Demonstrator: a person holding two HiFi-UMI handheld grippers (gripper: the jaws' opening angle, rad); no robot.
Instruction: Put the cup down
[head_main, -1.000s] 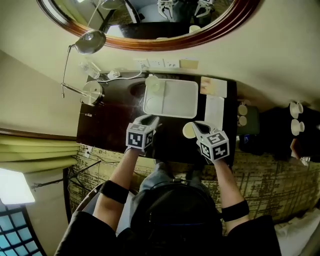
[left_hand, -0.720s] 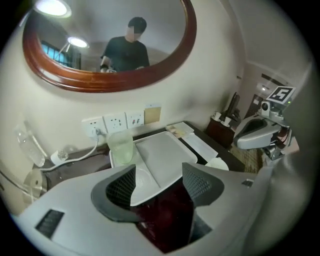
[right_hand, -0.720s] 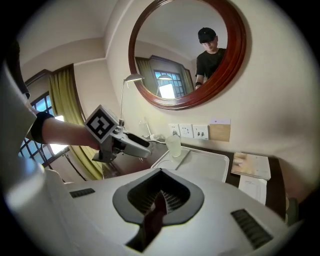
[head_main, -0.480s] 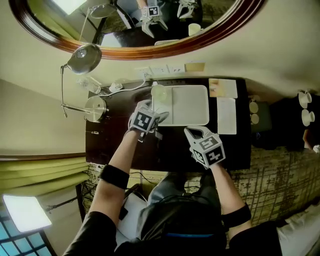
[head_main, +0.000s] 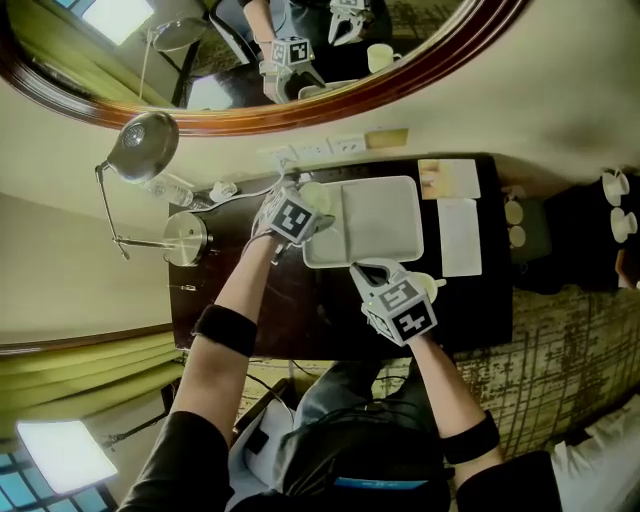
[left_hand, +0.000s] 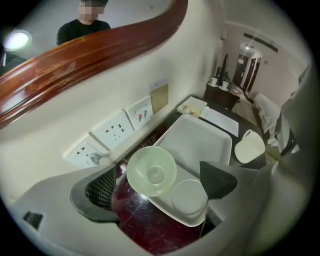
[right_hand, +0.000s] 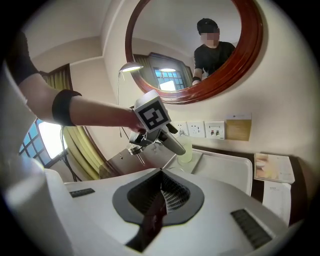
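Nearest the person, at the lower middle of the head view, the right gripper (right_hand: 160, 181) is held over the front part of the dark desk (head_main: 250, 290). Its jaws are pressed together and nothing is gripped between them. Just to its right in that view a white mug (left_hand: 249, 147) is stood on the desk, outside the tray.

Farther up and left of centre, the left gripper (left_hand: 157, 185) is pointed steeply down over the upper left corner of the white tray (left_hand: 200, 142). Its jaws have just been opening and are spread wide. The pale green cup (left_hand: 151, 171) is seen between the two pads, but it is touched by neither. The cup is stood upright, mouth up, on that corner of the tray. A round white disc (left_hand: 189, 198) is seen just beside it, toward the bottom of the left gripper view.

To the right of the tray, papers (head_main: 460, 235) are laid flat on the desk.

Beyond the desk's far edge, wall sockets (left_hand: 117, 127) are set in the cream wall. A chrome lamp (head_main: 140, 135) is placed at the upper left of the head view. Along the top a mirror in a wooden frame (left_hand: 75, 55) is hung — the person and both grippers are reflected in it.
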